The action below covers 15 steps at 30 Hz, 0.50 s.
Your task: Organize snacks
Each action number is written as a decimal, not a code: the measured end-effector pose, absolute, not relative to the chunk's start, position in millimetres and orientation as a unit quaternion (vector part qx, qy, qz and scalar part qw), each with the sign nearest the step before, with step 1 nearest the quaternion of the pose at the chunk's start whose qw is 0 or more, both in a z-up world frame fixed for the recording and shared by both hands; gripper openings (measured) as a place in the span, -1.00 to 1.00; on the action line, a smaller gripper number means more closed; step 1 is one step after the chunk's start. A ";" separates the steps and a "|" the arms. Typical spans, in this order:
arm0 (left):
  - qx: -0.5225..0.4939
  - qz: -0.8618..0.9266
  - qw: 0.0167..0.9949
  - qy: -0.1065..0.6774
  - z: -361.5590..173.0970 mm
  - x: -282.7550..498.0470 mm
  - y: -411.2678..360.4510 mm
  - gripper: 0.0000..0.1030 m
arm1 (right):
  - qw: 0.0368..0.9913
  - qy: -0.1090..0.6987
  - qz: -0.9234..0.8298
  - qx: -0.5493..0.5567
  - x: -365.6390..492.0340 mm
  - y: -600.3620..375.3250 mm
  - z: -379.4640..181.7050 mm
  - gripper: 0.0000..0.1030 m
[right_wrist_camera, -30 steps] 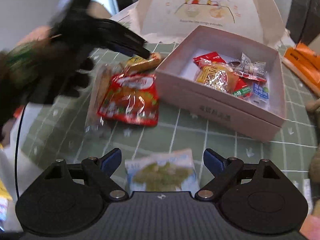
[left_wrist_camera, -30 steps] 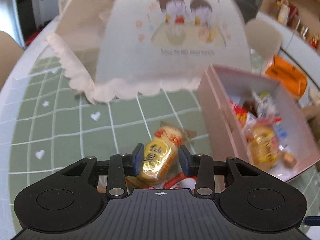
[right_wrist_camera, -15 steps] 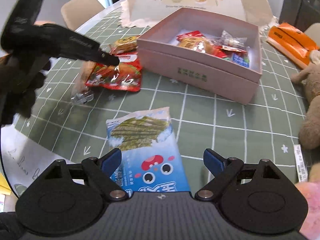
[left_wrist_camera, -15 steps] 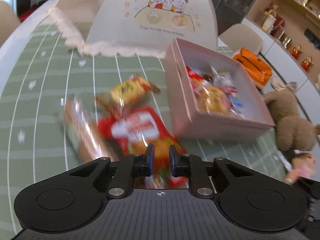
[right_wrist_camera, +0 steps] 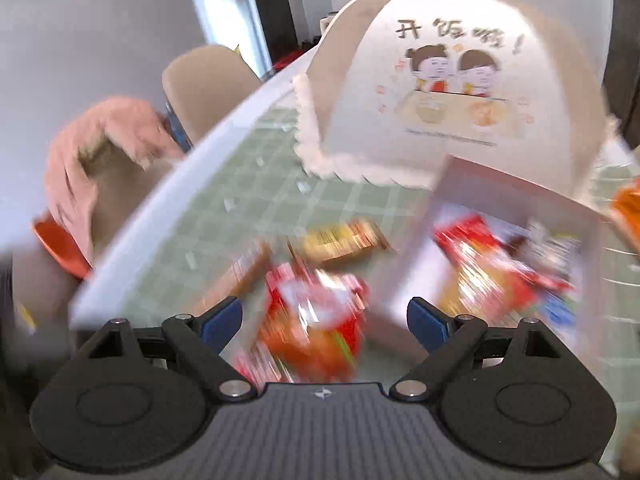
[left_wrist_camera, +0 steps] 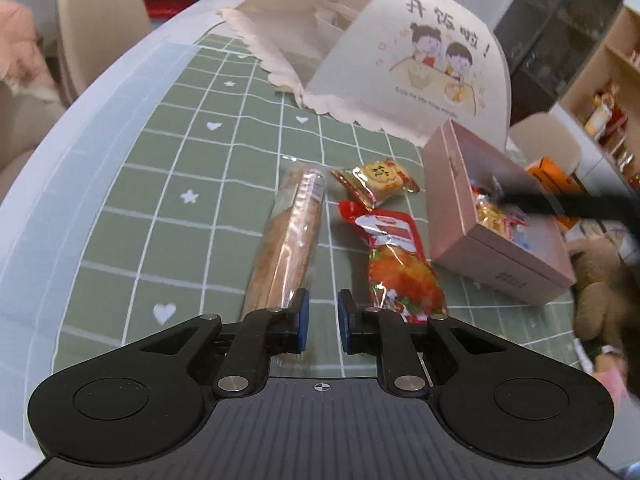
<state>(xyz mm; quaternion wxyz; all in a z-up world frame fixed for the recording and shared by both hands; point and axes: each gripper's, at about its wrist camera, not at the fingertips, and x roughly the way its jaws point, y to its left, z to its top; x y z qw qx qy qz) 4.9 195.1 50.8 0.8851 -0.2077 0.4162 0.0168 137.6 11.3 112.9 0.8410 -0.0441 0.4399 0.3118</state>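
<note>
snacks lie loose on the green grid mat (left_wrist_camera: 168, 208) beside the pink box (left_wrist_camera: 496, 248). left wrist view: left gripper (left_wrist_camera: 322, 320) sits low over the mat w/ its blue-padded fingers nearly together, only a narrow gap between, nothing held in it. just ahead of its left finger lies the long clear-wrapped biscuit pack (left_wrist_camera: 292, 236), running away from the camera. just ahead of its right finger lies the red-orange pouch (left_wrist_camera: 398, 264), lengthwise too, its far end near the small yellow rice cracker packet (left_wrist_camera: 378, 180). cracker packet sits between the biscuit pack's far end and the box's left wall, not touching the box as far as i can tell. box is open on top w/ several wrapped snacks inside, incl a gold-wrapped one (left_wrist_camera: 490, 216). a dark blurred shape, prob the right gripper (left_wrist_camera: 560, 204), reaches across above the box; can't make out its fingers there.

right wrist view is heavily motion-blurred. right gripper (right_wrist_camera: 324, 320) has its fingers spread wide, nothing between the pads. red-orange pouch (right_wrist_camera: 316, 320) shows below, between the two fingers but on the mat, not gripped. yellow packet (right_wrist_camera: 340, 240) beyond it, biscuit pack (right_wrist_camera: 240, 276) to the left, pink box (right_wrist_camera: 516, 192) to the right w/ red and yellow wrappers in it, too smeared to tell apart.

behind everything stands the white mesh food cover (left_wrist_camera: 408, 64) w/ two cartoon kids printed on it, lace hem on the mat. brown plush toy (left_wrist_camera: 600, 292) sits right of the box, orange pack (left_wrist_camera: 548, 176) beyond it. beige chair (left_wrist_camera: 100, 24) stands at the table edge, far left.
</note>
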 end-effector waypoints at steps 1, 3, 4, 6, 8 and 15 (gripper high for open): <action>-0.216 0.019 0.883 0.416 50.1 -1.1 196.2 -0.65 | 0.842 0.441 0.306 -0.052 153.0 27.3 109.0 0.75; -0.232 0.012 0.877 0.420 48.9 -12.0 196.3 -0.65 | 0.857 0.416 0.288 -0.101 170.5 58.8 98.4 0.75; -0.238 0.007 0.872 0.427 47.4 -18.5 196.6 -0.65 | 0.863 0.394 0.279 -0.145 175.8 76.8 90.4 0.75; -0.243 0.004 0.866 0.438 45.7 -28.9 197.0 -0.65 | 0.864 0.372 0.254 -0.225 188.7 106.5 69.7 0.73; -0.248 0.005 0.860 0.446 43.2 -38.5 201.3 -0.65 | 0.855 0.383 0.232 -0.262 207.1 123.3 47.2 0.45; -0.279 0.049 0.854 0.437 43.5 -52.8 229.6 -0.65 | 0.826 0.448 0.266 -0.214 188.9 108.9 30.1 -0.08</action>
